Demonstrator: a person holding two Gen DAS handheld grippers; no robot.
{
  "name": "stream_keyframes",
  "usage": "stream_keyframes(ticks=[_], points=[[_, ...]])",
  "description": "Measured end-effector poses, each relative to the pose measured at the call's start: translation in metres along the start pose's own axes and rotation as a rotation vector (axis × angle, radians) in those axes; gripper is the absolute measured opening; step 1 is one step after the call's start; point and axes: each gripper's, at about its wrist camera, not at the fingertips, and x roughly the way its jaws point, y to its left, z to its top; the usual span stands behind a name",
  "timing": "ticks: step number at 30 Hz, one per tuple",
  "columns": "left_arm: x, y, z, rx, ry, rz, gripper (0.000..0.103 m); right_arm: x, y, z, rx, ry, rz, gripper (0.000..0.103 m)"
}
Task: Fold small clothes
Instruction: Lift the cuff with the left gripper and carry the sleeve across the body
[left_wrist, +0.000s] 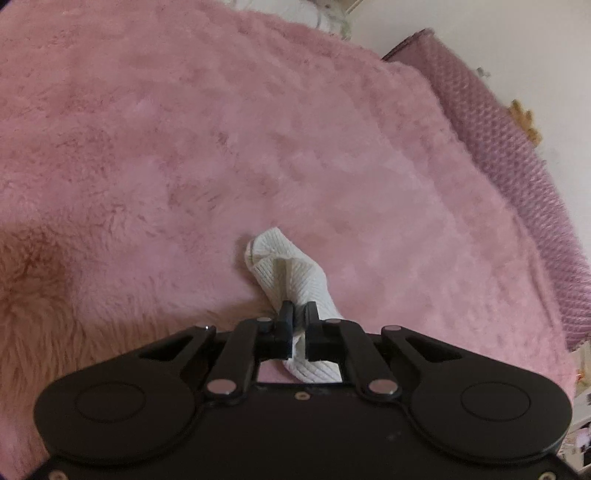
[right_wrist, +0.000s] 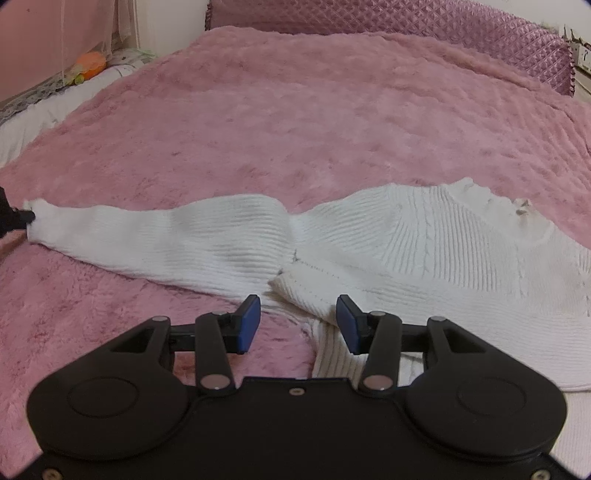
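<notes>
Covering the bed, a pink fluffy blanket (right_wrist: 295, 122) carries a white knitted sweater (right_wrist: 424, 251) lying flat, one sleeve (right_wrist: 166, 229) stretched out to the left. The step in hand looks like folding that sleeve inward. The left gripper (left_wrist: 298, 314) has its fingers clamped on the sleeve's cuff (left_wrist: 280, 269). The right gripper (right_wrist: 298, 321) hovers by the armpit, fingers apart and holding nothing. Next, the cuff likely needs carrying across the body.
</notes>
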Motion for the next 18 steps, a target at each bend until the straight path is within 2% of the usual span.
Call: stream_keyframes(ticks=[5,7,12,14,18], points=[[-0.024,-0.025,0.003,-0.004,-0.013,-0.144,0.002,-0.005,-0.004,-0.002,0.023,0.000,0.002,0.048],[-0.034,-0.040,0.002,-0.011,-0.006,-0.216,0.002,-0.013,-0.008,-0.001,0.031,-0.014,0.004,0.053],[-0.059,-0.101,-0.013,0.048,0.011,-0.366,0.000,-0.037,-0.024,-0.002,0.056,-0.043,0.009,0.054],[-0.064,-0.129,-0.024,0.075,0.035,-0.426,0.000,-0.050,-0.034,-0.005,0.068,-0.057,0.007,0.054],[-0.056,-0.193,-0.065,0.112,0.138,-0.521,0.000,-0.072,-0.058,-0.012,0.096,-0.079,0.010,0.055]])
